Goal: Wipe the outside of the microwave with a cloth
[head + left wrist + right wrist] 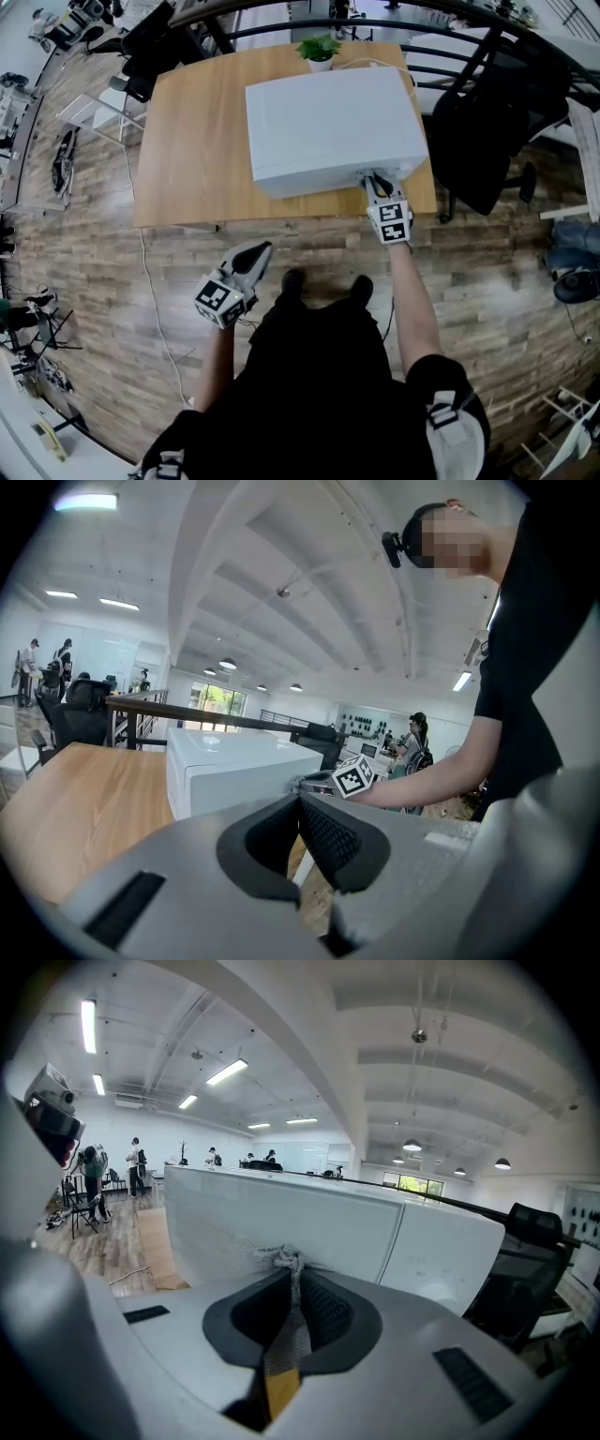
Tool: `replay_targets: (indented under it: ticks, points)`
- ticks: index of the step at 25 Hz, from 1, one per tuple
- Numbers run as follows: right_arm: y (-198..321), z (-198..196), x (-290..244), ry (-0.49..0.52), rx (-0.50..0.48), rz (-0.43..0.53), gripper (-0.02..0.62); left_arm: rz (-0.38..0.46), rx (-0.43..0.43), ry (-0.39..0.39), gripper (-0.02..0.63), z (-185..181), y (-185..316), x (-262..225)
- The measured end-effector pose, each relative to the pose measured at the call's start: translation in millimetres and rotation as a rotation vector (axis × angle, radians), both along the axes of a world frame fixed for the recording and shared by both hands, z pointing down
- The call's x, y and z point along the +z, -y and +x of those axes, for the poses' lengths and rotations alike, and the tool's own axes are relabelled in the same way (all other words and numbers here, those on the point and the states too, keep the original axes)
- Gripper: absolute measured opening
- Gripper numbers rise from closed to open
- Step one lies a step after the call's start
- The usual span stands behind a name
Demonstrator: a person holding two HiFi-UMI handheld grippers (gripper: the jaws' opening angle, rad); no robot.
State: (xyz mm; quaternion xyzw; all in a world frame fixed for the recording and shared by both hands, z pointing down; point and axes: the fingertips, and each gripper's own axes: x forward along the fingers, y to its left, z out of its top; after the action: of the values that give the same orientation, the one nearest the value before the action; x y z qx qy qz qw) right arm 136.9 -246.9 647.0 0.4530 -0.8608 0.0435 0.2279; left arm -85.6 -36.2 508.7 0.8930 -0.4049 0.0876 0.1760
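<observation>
A white microwave [333,127] stands on the wooden table [192,159], its front facing me. My right gripper [375,183] is shut on a thin mesh cloth [281,1265], and the cloth is pressed against the microwave's front face [309,1222] near its lower right. My left gripper [258,251] hangs in front of the table's near edge, away from the microwave [234,766]. Its jaws are closed with nothing between them. In the left gripper view the right gripper's marker cube [353,776] shows at the microwave's front.
A small potted plant [319,49] stands behind the microwave at the table's far edge. Black office chairs [487,131] stand to the right and at the far left [155,42]. A cable [150,281] runs over the wooden floor on the left.
</observation>
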Motion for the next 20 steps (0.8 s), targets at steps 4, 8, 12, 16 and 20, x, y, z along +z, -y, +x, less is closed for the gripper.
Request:
replay_targets:
  ticks: [4, 8, 12, 16, 20]
  points:
    - [-2, -9, 0, 0.009, -0.005, -0.01, 0.028, 0.002, 0.001, 0.005, 0.003, -6, -1, 0]
    - [-3, -22, 0, 0.012, -0.023, -0.008, 0.028, -0.007, 0.002, 0.008, 0.003, -14, -2, 1]
    - [-6, -32, -1, 0.015, -0.026, -0.015, 0.028, -0.017, 0.005, 0.004, 0.003, -16, -3, 1]
    - [-7, -42, -2, 0.023, -0.031, -0.015, 0.028, 0.0, 0.01, 0.004, 0.003, -23, -2, 4]
    - [-11, -54, 0, 0.03, -0.037, -0.018, 0.028, -0.011, 0.011, -0.008, 0.003, -27, -4, 5]
